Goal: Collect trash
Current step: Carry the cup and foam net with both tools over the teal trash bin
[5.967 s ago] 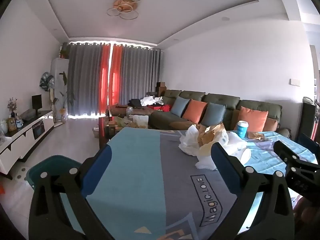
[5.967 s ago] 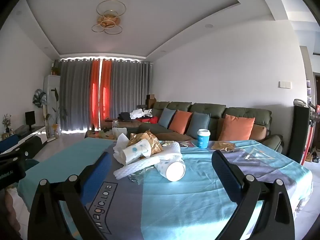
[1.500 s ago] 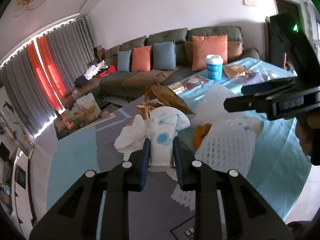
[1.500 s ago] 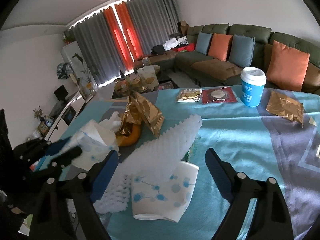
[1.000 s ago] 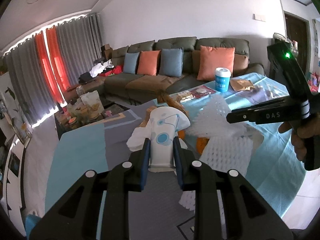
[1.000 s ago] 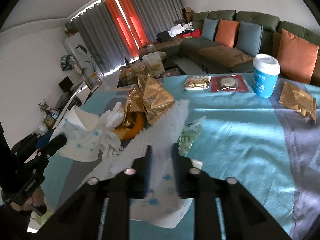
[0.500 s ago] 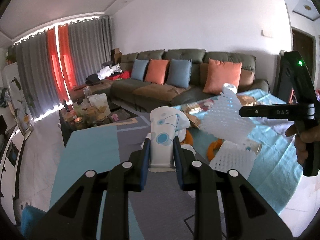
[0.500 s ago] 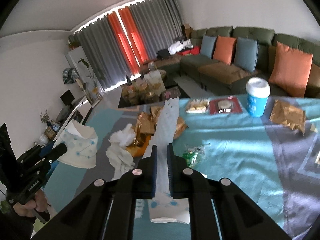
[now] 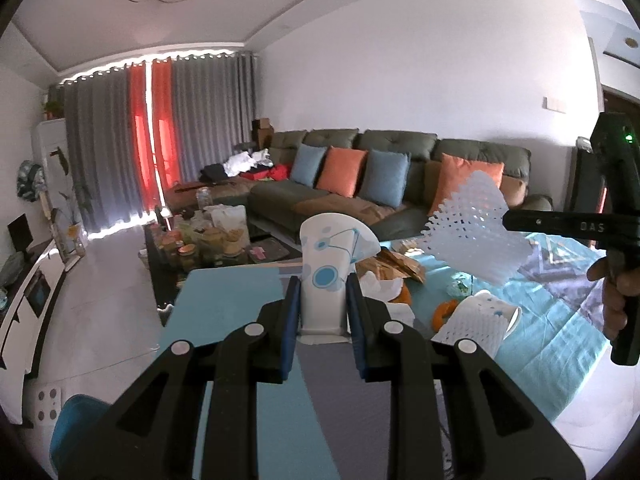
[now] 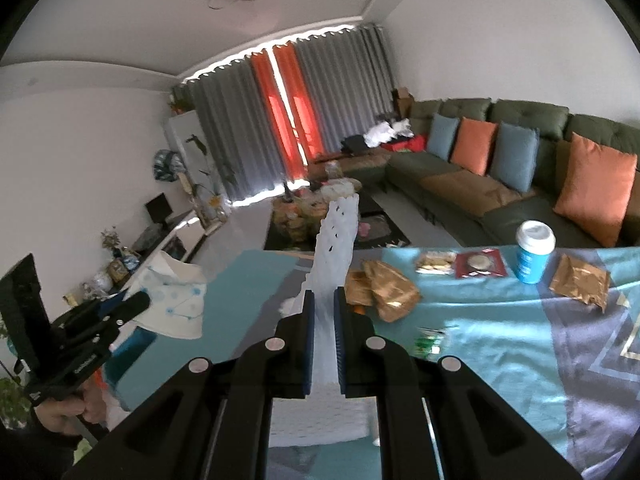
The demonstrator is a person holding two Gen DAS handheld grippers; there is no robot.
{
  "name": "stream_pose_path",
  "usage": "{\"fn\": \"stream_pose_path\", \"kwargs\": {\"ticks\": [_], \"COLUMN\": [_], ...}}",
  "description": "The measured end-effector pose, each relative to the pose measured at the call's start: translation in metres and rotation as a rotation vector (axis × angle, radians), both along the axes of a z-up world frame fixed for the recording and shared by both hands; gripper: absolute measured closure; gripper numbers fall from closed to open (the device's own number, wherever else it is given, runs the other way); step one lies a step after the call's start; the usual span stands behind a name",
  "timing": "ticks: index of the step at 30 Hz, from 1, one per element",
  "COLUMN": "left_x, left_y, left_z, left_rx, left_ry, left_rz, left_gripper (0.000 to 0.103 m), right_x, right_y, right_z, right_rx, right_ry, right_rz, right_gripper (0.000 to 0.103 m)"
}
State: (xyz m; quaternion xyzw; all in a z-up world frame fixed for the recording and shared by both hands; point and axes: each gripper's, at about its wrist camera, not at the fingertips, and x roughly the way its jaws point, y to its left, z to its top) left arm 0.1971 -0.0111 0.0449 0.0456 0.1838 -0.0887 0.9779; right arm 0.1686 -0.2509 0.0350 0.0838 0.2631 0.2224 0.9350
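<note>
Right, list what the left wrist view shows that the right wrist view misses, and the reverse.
Only the left wrist view: a second paper cup lying on the table beside orange peel. Only the right wrist view: the blue cup with its white lid, and snack packets. Both: the held paper cup, the foam net, the sofa.

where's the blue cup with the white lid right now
In the right wrist view the blue cup stands upright at the table's far right, between a red packet and a gold wrapper.

White walls, grey curtains (image 9: 208,128) (red centre panels), green sofa (image 9: 400,184), pale floor (image 9: 116,304)
</note>
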Motion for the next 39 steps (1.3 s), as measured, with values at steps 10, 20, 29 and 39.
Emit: {"fn": "stream_pose_path", "kwargs": {"ticks": [10,20,29,39], "left_x": [-0.057,-0.118,-0.163,-0.193], "left_y": [0.056,0.141,0.228,0.308], "left_z": [0.018,0.032,0.032,0.002], "left_rx": [-0.028,-0.042,-0.045,-0.083], "left_ry": [-0.062,-0.107,-0.097,0.002], "left_rz": [0.132,0.340,0.514,0.638], "left_gripper": [0.080,0.080,0.080,0.080], "right_x": [-0.032,-0.048,-0.051,-0.038], "right_y": [0.059,0.145,0.223,0.321], "right_z": [0.015,0.023,0.019,-0.002], "right_rx": [0.006,0.008,0.002,-0.059], "right_ry": [-0.074,-0.113,-0.091,-0.011], "right_rz": [0.126,0.299,0.442,0.598], "right_gripper": [0.095,0.095,0.095,0.095]}}
